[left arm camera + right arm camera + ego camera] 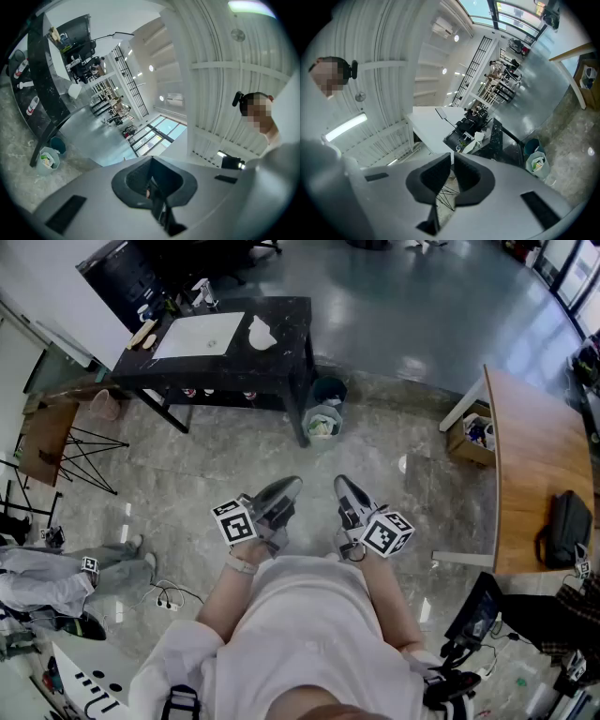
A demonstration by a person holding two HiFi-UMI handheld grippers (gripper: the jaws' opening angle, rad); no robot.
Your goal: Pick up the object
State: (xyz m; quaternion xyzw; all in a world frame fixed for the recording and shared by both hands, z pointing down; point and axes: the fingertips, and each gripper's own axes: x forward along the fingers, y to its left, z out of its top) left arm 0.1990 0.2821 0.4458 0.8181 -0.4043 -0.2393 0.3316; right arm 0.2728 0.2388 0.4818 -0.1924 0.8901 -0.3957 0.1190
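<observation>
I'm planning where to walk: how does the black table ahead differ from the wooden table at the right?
The black table has a dark glossy top on black legs; the wooden table has a light brown top on white legs. The black table carries a white tray and a white object; the wooden table carries a black bag. Both stand on the grey floor.

The left gripper (pixel 152 182) had its two jaws closed together with nothing between them, aimed out across a large hall. A black table (pixel 44 96) stood at the left with a bin (pixel 49 158) near its foot, tall windows (pixel 157 133) lay far off, and a person (pixel 281 138) showed at the right edge.
</observation>
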